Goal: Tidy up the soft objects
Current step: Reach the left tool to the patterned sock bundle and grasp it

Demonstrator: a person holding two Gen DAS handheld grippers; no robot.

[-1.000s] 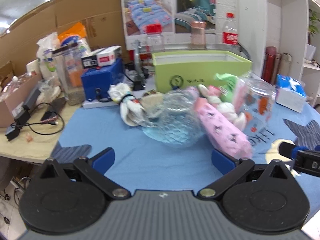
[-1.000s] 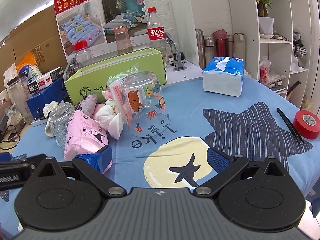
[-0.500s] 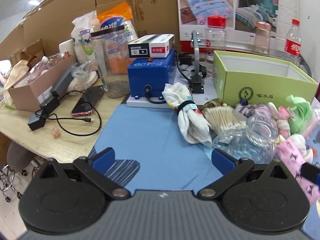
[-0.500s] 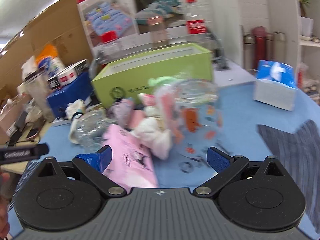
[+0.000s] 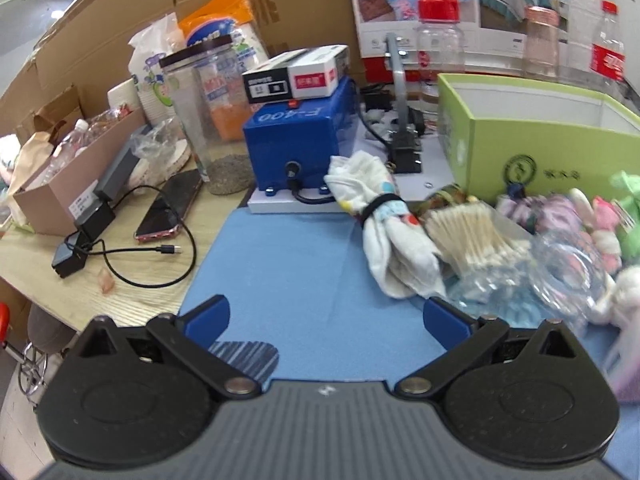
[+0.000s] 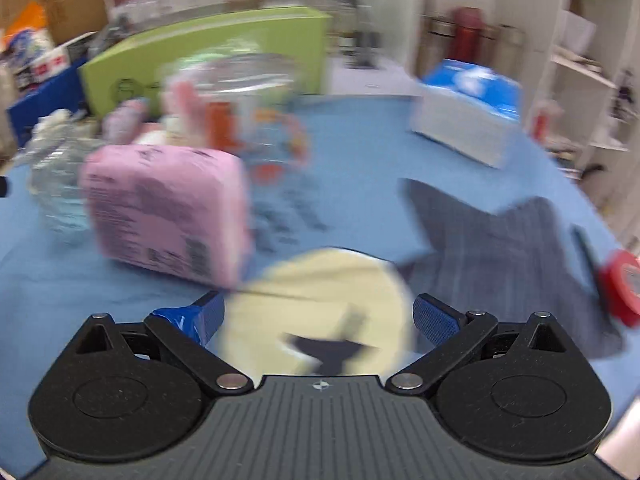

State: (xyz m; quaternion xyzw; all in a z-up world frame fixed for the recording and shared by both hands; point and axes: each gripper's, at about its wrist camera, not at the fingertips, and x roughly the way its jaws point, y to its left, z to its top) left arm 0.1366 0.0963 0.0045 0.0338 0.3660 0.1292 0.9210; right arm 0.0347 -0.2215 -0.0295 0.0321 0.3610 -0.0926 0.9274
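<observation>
Both views have swung since half a second ago: the left one has closed in on the bundled white sock, and the right one has turned back toward the pink pack and smeared with motion.

Left wrist view: the left gripper (image 5: 326, 318) hangs released, its blue pads wide apart over the blue cloth of the bench (image 5: 288, 264), holding nothing; the bundled white sock (image 5: 386, 226), tied with a black band, lies just ahead of the right pad; a packet of cotton swabs (image 5: 472, 236) touches its right side; a clear dimpled glass jar (image 5: 560, 276) lies beside that, with small plush toys (image 5: 600, 220) behind it, in front of the green box (image 5: 536, 152); a blue machine (image 5: 298, 142) stands behind the sock.

Right wrist view: the right gripper (image 6: 318, 318) is likewise released and empty, above the pale yellow moon print (image 6: 320, 292); the pink pack (image 6: 168, 212) sits just ahead of its left pad; a printed clear jar (image 6: 256, 120) is behind the pack, blurred; a blue tissue pack (image 6: 468, 108) lies well apart to the right; a red tape roll (image 6: 622, 288) is at the right edge.
</observation>
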